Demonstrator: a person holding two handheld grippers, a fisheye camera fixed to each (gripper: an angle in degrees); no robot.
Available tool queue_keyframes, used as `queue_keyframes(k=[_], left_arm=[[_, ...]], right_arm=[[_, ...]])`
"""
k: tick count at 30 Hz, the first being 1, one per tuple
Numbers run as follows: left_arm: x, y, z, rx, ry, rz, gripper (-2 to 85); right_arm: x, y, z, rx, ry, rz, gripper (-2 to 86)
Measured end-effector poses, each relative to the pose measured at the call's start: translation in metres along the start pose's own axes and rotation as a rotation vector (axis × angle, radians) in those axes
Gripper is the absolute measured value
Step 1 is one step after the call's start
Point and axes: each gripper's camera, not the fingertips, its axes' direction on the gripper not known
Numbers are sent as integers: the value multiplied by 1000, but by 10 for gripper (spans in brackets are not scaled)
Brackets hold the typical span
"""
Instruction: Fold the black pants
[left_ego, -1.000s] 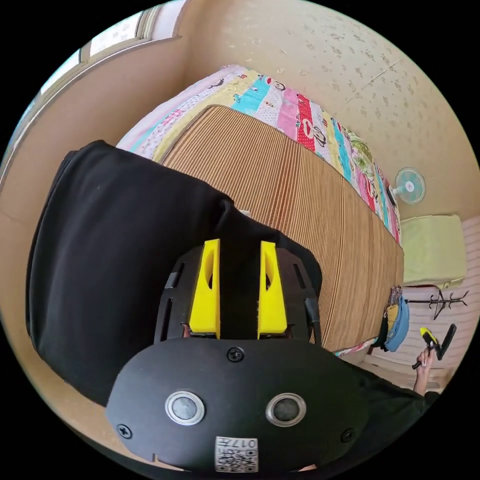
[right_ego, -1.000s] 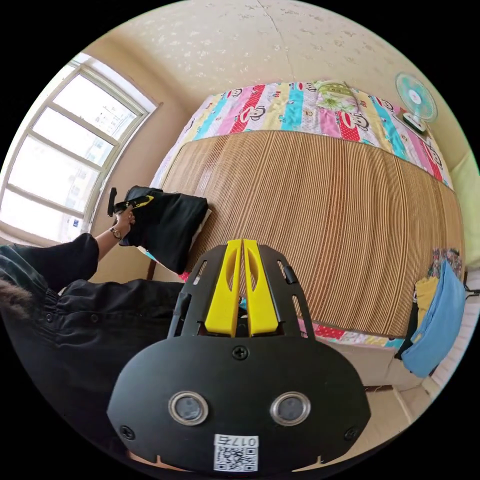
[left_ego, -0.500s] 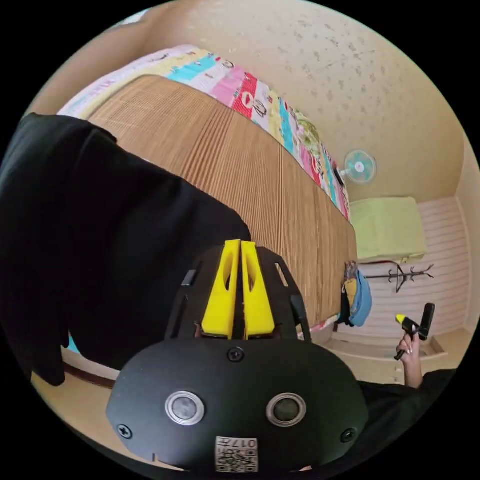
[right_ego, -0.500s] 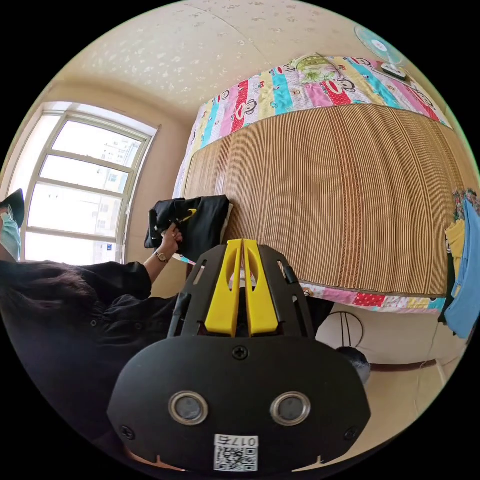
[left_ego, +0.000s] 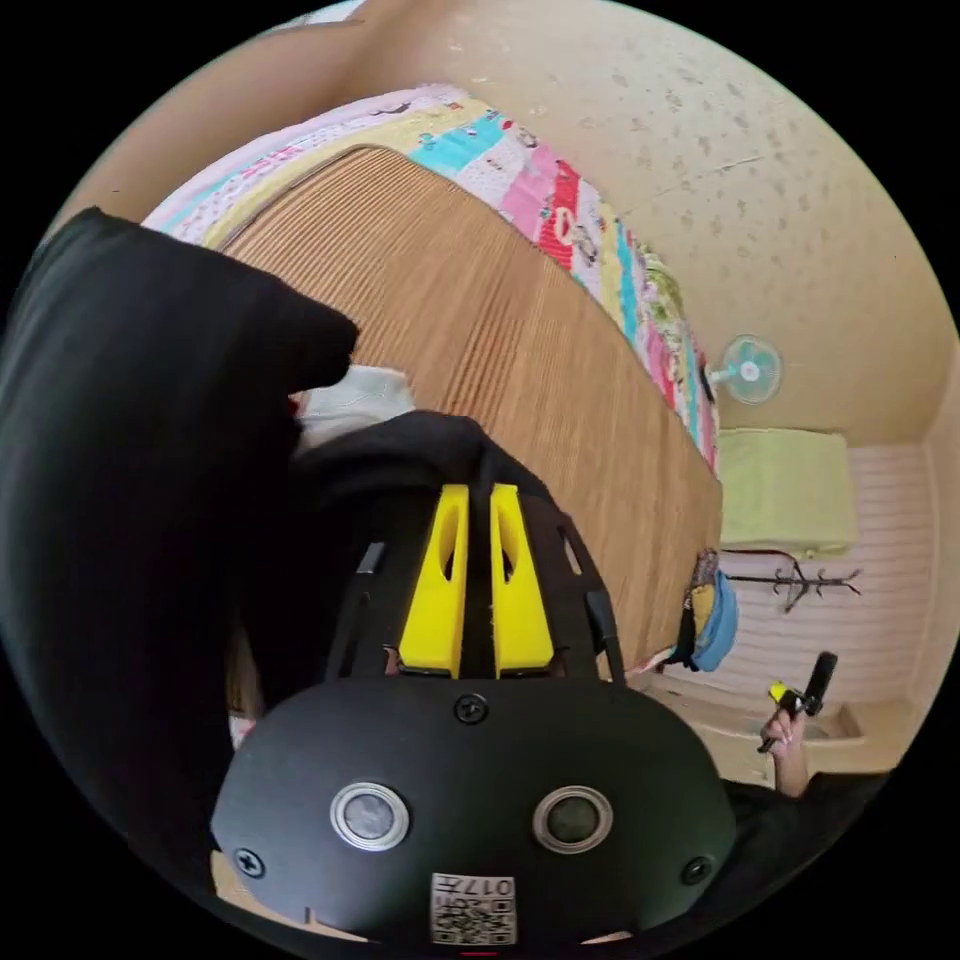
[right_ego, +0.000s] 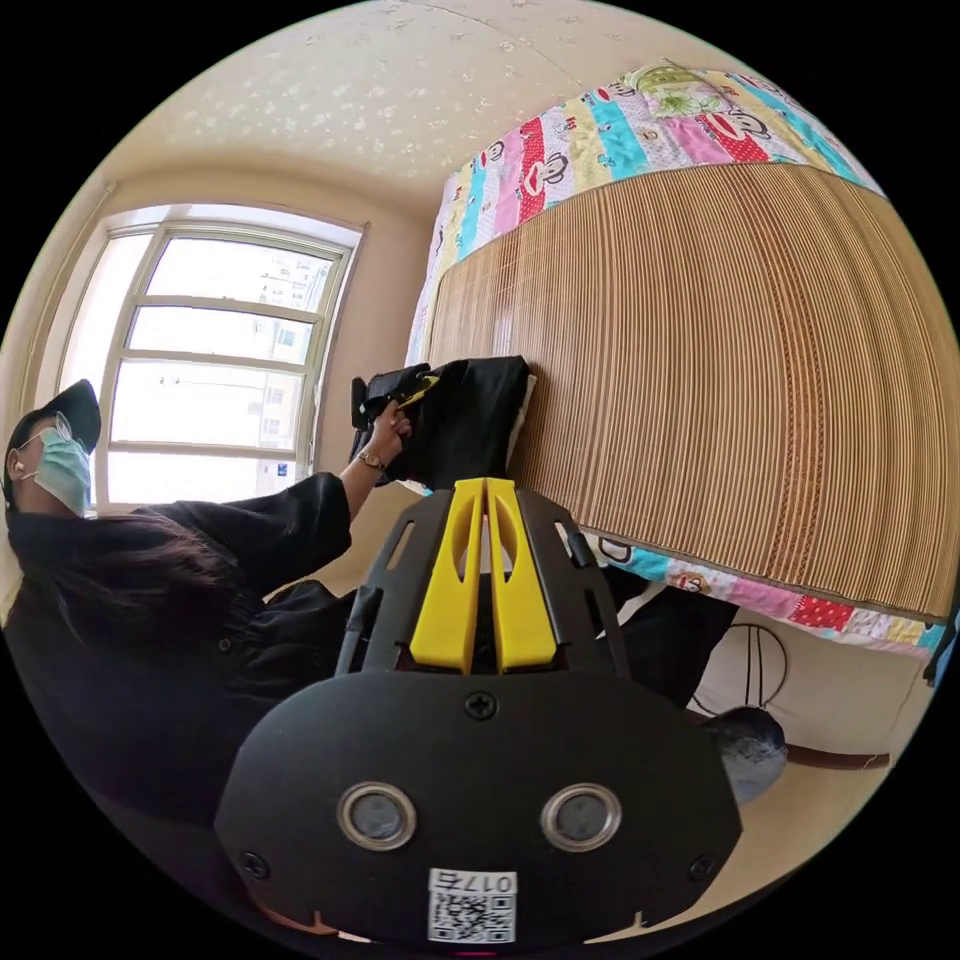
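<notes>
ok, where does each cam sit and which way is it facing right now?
Left gripper view: rides the left gripper, jaws nearly shut among the black pants, facing along the bamboo mat; right gripper in the person's hand far off.
Right gripper view: rides the right gripper, off the bed's edge, facing mat, window, sleeve.
Shared: mat, pants, quilt.

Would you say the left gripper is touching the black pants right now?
Touching: in the left gripper view, the left gripper pinches a fold of the black pants.
</notes>
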Motion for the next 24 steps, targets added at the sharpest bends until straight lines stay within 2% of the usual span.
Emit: queue_keyframes(k=[2,6,8,12,14,15,17,18,19,20,22,24], left_arm=[[38,46,-12,16,230,139,39],[103,126,-19,-46,468,336,38],[146,166,-1,-172,554,455,39],[197,212,57,-429,547,614,40],[210,238,81,-513,529,685,38],[211,242,82,-515,533,698,37],[211,252,77,-502,531,725,34],[209,253,74,-491,521,724,32],[204,254,68,-471,486,725,28],[199,255,63,-470,450,740,24],[191,258,60,-477,456,744,15],[182,257,59,-480,485,687,9]], right_arm=[[6,-8,-23,17,6,-24,7],[7,-44,-51,38,43,-82,12],[2,-85,-47,-2,85,-145,21],[-8,-159,13,-215,76,-258,62],[-2,-195,87,-438,107,-288,107],[2,-201,108,-500,142,-283,119],[38,-207,190,-761,301,-232,147],[50,-206,205,-815,324,-210,148],[73,-203,227,-898,370,-135,126],[93,-198,239,-978,324,-62,93],[108,-196,234,-985,185,5,45],[111,-202,199,-888,74,24,32]])
